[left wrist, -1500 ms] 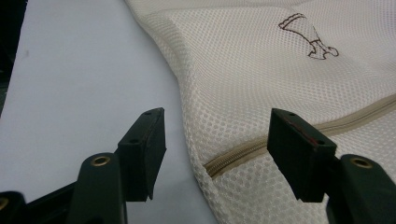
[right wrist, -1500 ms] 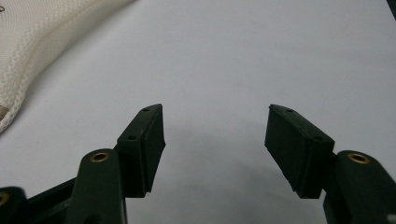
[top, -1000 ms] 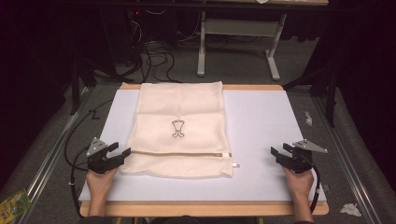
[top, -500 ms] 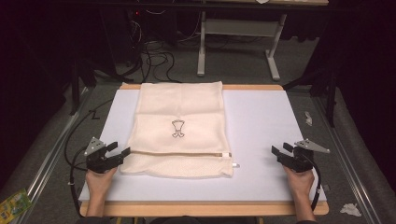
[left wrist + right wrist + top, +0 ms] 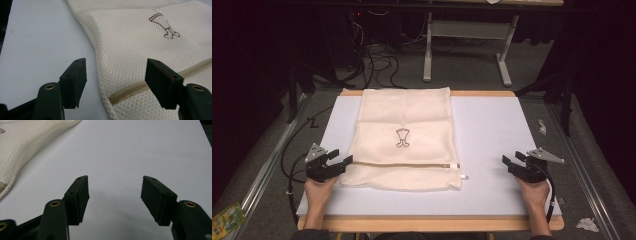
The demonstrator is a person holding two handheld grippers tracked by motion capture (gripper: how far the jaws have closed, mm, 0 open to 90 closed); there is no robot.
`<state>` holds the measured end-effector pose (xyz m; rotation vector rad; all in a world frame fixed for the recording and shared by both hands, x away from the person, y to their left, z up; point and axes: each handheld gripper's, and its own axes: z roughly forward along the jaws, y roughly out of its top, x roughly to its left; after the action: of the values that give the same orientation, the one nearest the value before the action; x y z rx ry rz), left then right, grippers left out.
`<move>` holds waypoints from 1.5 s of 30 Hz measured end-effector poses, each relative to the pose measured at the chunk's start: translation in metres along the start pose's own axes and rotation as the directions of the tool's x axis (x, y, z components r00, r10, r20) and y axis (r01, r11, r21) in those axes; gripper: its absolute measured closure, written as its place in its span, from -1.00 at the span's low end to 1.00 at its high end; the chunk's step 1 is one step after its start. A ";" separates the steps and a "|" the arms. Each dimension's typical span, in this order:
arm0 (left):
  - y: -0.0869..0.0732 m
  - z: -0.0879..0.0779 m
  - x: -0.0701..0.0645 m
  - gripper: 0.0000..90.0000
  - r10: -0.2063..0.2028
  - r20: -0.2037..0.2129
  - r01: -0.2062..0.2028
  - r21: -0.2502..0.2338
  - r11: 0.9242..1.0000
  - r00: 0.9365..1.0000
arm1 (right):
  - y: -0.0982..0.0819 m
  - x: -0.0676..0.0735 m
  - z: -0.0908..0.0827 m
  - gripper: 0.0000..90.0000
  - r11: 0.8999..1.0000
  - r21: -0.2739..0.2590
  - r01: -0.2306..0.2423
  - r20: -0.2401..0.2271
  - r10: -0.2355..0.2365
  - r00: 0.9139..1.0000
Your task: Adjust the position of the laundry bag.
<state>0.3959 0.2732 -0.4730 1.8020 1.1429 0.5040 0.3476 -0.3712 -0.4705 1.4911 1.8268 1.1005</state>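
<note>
A cream mesh laundry bag (image 5: 404, 137) lies flat on the white table top (image 5: 492, 135), with a small brown emblem (image 5: 402, 138) at its middle and a tan zipper (image 5: 412, 165) running across near its front edge. My left gripper (image 5: 339, 161) is open at the bag's front left corner, its jaws spread either side of the zipper's left end (image 5: 125, 93). My right gripper (image 5: 511, 162) is open over bare table, well to the right of the bag (image 5: 22, 142). Nothing is held.
The zipper pull (image 5: 463, 176) sticks out at the bag's front right corner. The table's wooden edge (image 5: 427, 222) runs along the front. Cables (image 5: 372, 60) and a desk frame (image 5: 467, 50) sit on the floor beyond the table.
</note>
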 end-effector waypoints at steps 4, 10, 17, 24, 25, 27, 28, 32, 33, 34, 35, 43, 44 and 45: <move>0.005 0.000 -0.001 -0.26 0.002 0.007 -0.002 0.006 1.000 1.000 | 0.008 0.004 0.001 -0.11 1.000 -0.005 0.004 -0.006 -0.004 1.000; 0.012 0.002 -0.004 -0.30 0.012 0.003 -0.012 0.022 1.000 1.000 | 0.014 0.013 0.004 -0.10 1.000 0.000 0.005 -0.018 -0.005 1.000; 0.019 0.006 -0.005 -0.25 0.002 -0.010 -0.001 0.059 0.998 1.000 | 0.019 0.023 0.013 -0.07 0.999 0.024 0.033 -0.039 -0.032 0.999; 0.024 0.010 -0.010 -0.17 0.006 -0.026 -0.003 0.094 0.996 1.000 | 0.023 0.033 0.019 -0.02 0.998 0.058 0.036 -0.049 -0.033 0.998; 0.024 0.011 -0.010 -0.17 0.003 -0.024 -0.001 0.098 0.995 1.000 | 0.024 0.034 0.020 -0.03 0.998 0.059 0.038 -0.056 -0.035 0.998; 0.026 0.012 -0.010 -0.17 -0.003 -0.027 0.006 0.104 0.995 1.000 | 0.026 0.039 0.024 -0.03 0.996 0.078 0.041 -0.071 -0.035 0.997; 0.027 0.012 -0.010 -0.17 -0.004 -0.028 0.007 0.105 0.994 1.000 | 0.026 0.039 0.024 -0.03 0.996 0.078 0.041 -0.071 -0.035 0.997; 0.029 0.014 -0.011 -0.16 -0.009 -0.015 0.011 0.115 0.993 1.000 | 0.030 0.046 0.028 -0.02 0.994 0.098 0.039 -0.097 -0.029 0.995; 0.030 0.015 -0.011 -0.16 -0.003 -0.017 0.005 0.121 0.993 1.000 | 0.031 0.047 0.029 -0.01 0.995 0.094 0.040 -0.100 -0.031 0.994; 0.031 0.015 -0.012 -0.16 -0.002 -0.018 0.004 0.121 0.993 1.000 | 0.032 0.050 0.030 -0.01 0.994 0.100 0.046 -0.105 -0.035 0.994; 0.032 0.015 -0.012 -0.16 -0.001 -0.017 0.003 0.122 0.993 1.000 | 0.033 0.051 0.031 -0.01 0.993 0.103 0.054 -0.107 -0.042 0.993; 0.038 0.021 -0.012 -0.17 -0.024 -0.015 0.026 0.149 0.988 1.000 | 0.041 0.066 0.041 -0.01 0.985 0.149 0.081 -0.136 -0.061 0.989; 0.038 0.022 -0.012 -0.17 -0.022 -0.019 0.025 0.154 0.988 1.000 | 0.042 0.067 0.042 0.00 0.984 0.154 0.086 -0.136 -0.065 0.989; 0.038 0.023 -0.011 -0.17 -0.022 -0.023 0.025 0.154 0.988 0.999 | 0.044 0.068 0.042 0.01 0.984 0.158 0.086 -0.141 -0.063 0.988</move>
<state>0.4252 0.2468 -0.4503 1.9163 1.2456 0.4318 0.3881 -0.2918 -0.4498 1.4556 2.0938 1.0605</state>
